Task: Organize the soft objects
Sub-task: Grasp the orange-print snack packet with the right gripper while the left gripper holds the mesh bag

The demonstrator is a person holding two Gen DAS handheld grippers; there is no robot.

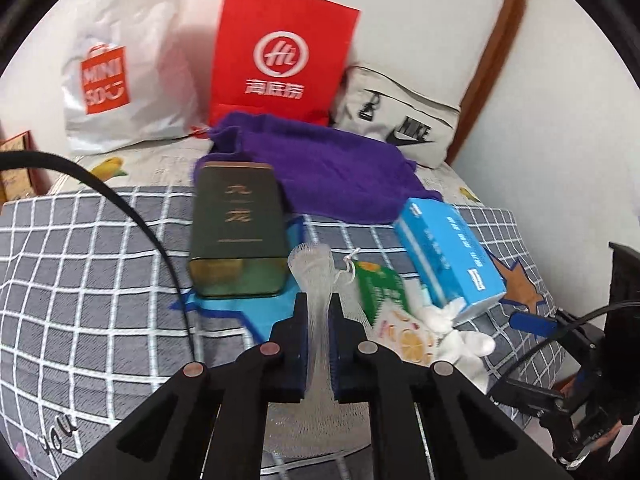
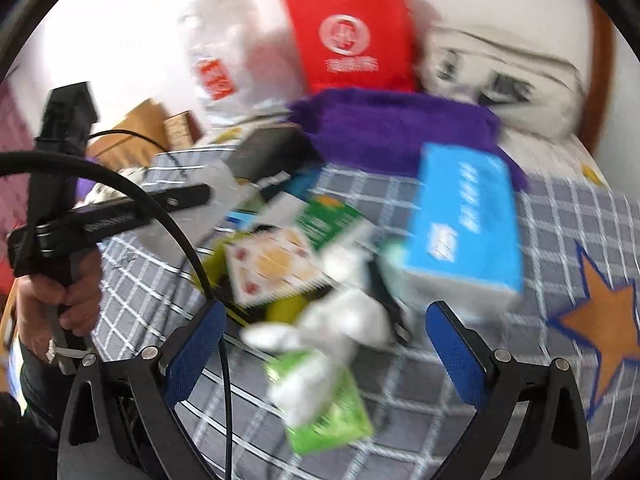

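My left gripper (image 1: 319,304) is shut on a white mesh net (image 1: 316,276), which hangs down between the fingers above the checked bedspread (image 1: 92,264). A purple towel (image 1: 328,168) lies at the back of the bed. A blue tissue pack (image 1: 448,252), a green and white packet (image 1: 384,292) and white tissue wads (image 1: 460,340) lie to the right. In the blurred right wrist view my right gripper (image 2: 326,328) is open above white tissue wads (image 2: 344,320) and a green packet (image 2: 332,412), with the blue tissue pack (image 2: 464,224) just beyond.
A dark green tin (image 1: 236,232) stands left of the net. A red paper bag (image 1: 280,56), a white Miniso bag (image 1: 120,76) and a grey Nike pouch (image 1: 400,120) lean against the wall. A black cable (image 1: 132,216) crosses the left side.
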